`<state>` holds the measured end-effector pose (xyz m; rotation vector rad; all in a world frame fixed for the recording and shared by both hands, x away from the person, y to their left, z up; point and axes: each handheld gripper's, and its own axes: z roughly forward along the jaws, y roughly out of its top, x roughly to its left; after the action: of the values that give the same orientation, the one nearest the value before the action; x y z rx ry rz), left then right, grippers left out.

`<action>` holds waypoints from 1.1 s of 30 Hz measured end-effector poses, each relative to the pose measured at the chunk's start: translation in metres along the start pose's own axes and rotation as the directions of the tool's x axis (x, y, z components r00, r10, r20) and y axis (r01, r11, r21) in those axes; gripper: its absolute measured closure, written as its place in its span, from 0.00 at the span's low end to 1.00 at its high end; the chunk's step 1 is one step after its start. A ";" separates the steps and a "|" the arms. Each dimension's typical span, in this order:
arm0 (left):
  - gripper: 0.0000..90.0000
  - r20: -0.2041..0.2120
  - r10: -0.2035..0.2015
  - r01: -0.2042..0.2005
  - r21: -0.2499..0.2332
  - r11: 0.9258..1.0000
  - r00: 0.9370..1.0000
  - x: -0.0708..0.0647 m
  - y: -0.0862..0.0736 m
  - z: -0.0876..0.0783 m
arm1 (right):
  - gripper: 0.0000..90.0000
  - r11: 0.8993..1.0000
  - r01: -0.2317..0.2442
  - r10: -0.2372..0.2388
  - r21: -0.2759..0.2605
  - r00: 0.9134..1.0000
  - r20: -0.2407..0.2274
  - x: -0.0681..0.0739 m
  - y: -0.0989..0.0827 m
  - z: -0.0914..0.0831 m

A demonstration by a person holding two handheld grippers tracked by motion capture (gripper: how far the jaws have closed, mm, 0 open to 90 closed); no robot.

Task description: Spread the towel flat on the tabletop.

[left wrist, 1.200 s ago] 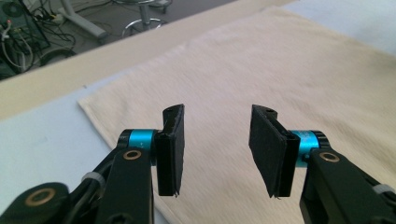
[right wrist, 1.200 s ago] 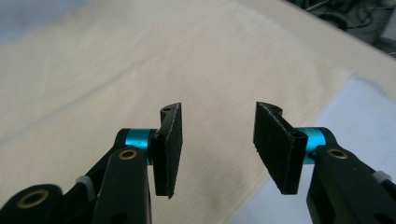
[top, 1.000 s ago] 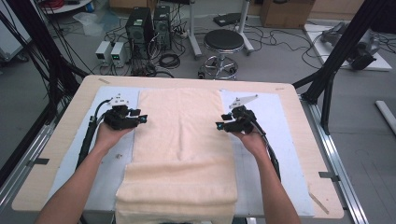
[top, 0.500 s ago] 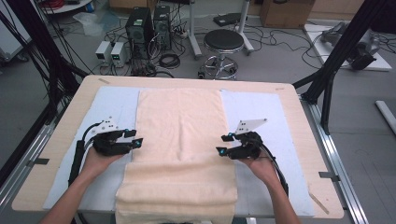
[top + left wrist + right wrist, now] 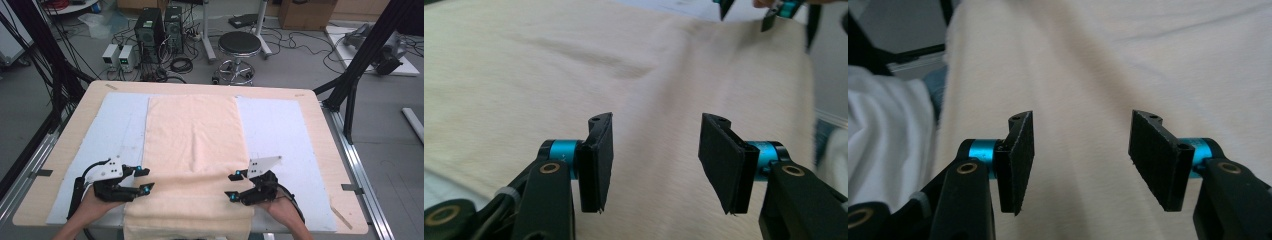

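- Right, towel (image 5: 192, 150) first: cream cloth, laid long down the middle of the table (image 5: 320, 115), on top of a pale blue mat (image 5: 272, 125). Far end lies flat and smooth; near end spills over the table's front edge.
- Progress, as I read it: cloth is spread and roughly straight, one soft crease across it near the grippers. No fold started yet, so the folding or pulling seems all still to come.
- L gripper (image 5: 142, 181) sits at the towel's left edge, near end; R gripper (image 5: 233, 186) mirrors it at the right edge. Both point inward across the cloth.
- L gripper (image 5: 651, 162) close up: jaws about half apart, have just been opening, nothing pinched. Cloth lies beyond and below the pads (image 5: 596, 160), not between them.
- R gripper (image 5: 1078, 160) close up: same story, jaws half apart, just been opening, pads (image 5: 1155, 160) bare, towel under them but no grip.
- High view gives what the close-ups can't: whole layout, both edges at once, the overhang at the front, plus floor clutter behind: stool (image 5: 240, 45), PC towers (image 5: 160, 30).
- Left gripper view gives cloth texture and the crease, w/ the other gripper's tips at the far top edge. Right gripper view adds a white sleeve or garment (image 5: 888, 135) at the left, beside the towel's hanging edge.
- Whether the pads touch the cloth surface: can't tell from any view.
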<state>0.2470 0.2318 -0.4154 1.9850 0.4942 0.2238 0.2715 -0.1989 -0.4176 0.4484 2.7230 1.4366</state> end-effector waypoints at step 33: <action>0.72 0.264 0.046 -0.091 0.161 0.983 0.963 -0.050 -0.026 -0.028 | 0.64 0.989 0.118 -0.098 0.090 0.975 -0.198 0.050 0.002 0.013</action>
<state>0.1858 0.2431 -0.4225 2.1631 0.2829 -0.0387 0.2263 -0.1739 -0.4182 0.1670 2.9289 1.3876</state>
